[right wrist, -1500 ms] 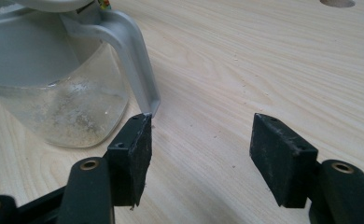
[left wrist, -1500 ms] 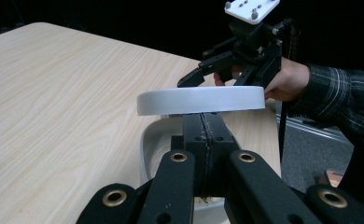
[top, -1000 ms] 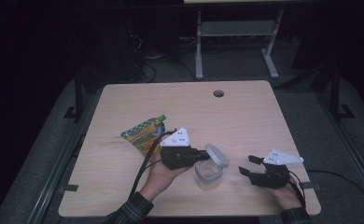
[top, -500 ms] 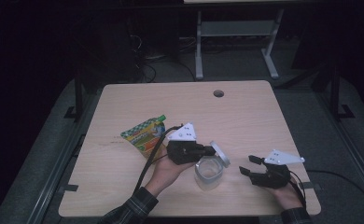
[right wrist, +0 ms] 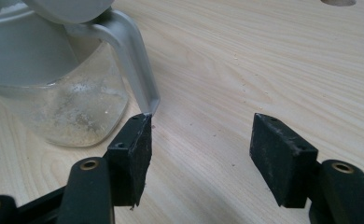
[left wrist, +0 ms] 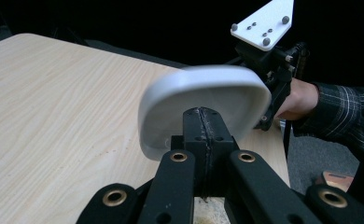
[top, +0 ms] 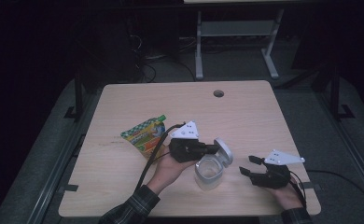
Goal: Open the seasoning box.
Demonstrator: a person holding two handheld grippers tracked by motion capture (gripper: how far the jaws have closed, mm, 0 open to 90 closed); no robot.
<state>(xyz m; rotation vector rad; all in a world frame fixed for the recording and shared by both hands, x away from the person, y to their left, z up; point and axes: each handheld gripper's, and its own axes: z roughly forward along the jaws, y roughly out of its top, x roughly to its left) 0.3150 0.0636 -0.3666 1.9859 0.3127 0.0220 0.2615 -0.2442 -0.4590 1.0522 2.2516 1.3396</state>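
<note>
Pale wood-grain table (top: 124, 196); left hand-held gripper (top: 211, 148) clamped on rounded grey lid (top: 224, 149) of clear jar (top: 209, 171); right hand-held gripper (top: 246, 167) wide.

Count at the table (top: 124, 196): one clear jar (top: 208, 171), one grey lid (top: 224, 150) (hinged up above the jar's mouth), and one colourful snack pouch (top: 145, 136). Two hand-held grippers noted, left gripper (top: 214, 149) and right gripper (top: 246, 166), each carrying one grey three-cornered plate and one trailing cable. One round hole (top: 218, 93) in the tabletop.

Dim room, grey metal stand (top: 236, 32)
</note>
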